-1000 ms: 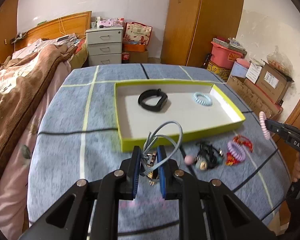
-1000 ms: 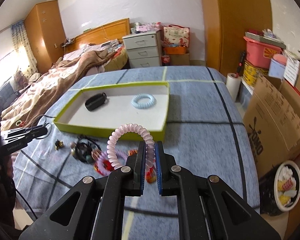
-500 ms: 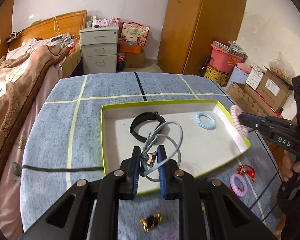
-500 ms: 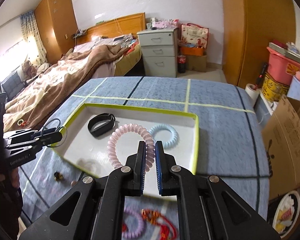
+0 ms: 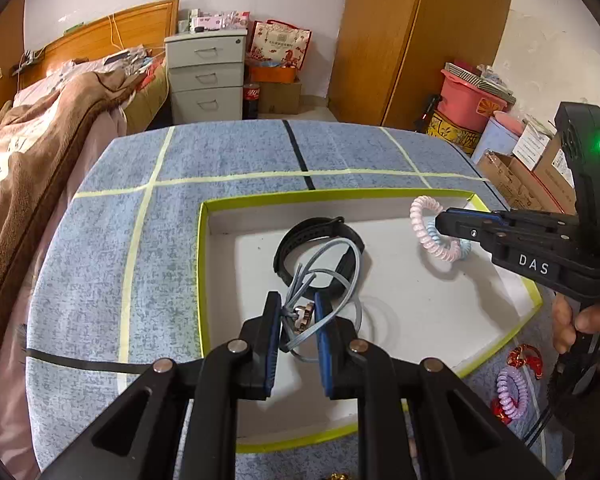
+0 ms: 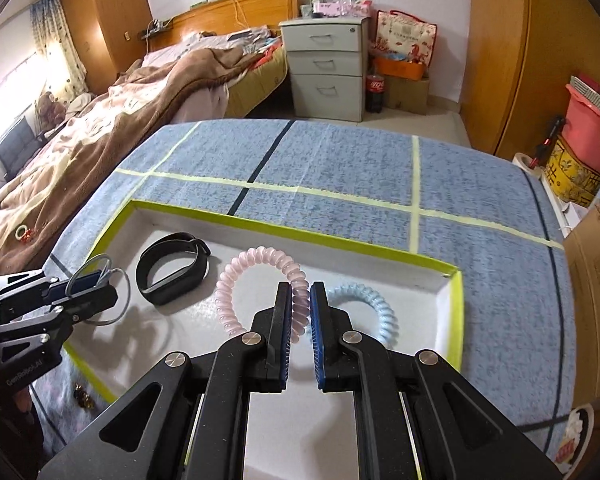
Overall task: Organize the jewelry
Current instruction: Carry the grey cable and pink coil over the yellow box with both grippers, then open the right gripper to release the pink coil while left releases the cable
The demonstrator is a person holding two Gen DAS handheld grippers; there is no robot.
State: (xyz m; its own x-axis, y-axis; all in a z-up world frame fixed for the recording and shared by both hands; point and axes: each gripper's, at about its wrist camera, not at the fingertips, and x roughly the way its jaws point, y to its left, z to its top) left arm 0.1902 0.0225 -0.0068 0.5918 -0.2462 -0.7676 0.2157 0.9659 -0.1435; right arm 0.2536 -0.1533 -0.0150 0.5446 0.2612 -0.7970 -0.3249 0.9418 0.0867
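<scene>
A white tray with a lime-green rim lies on the blue checked table. In it lie a black wristband and a light-blue coil band. My left gripper is shut on a grey-blue cord necklace with a small metal pendant, held over the tray's near left part. My right gripper is shut on a pink coil band, held over the tray beside the blue coil.
Outside the tray's near right corner lie a purple coil band and a red ornament. A small gold piece lies by the tray's near left corner. A bed stands left of the table, cardboard boxes on the right.
Both grippers have moved forward and lower over the tray, each still holding its piece. The pink coil now hangs next to the blue coil; the necklace hangs near the black wristband.
</scene>
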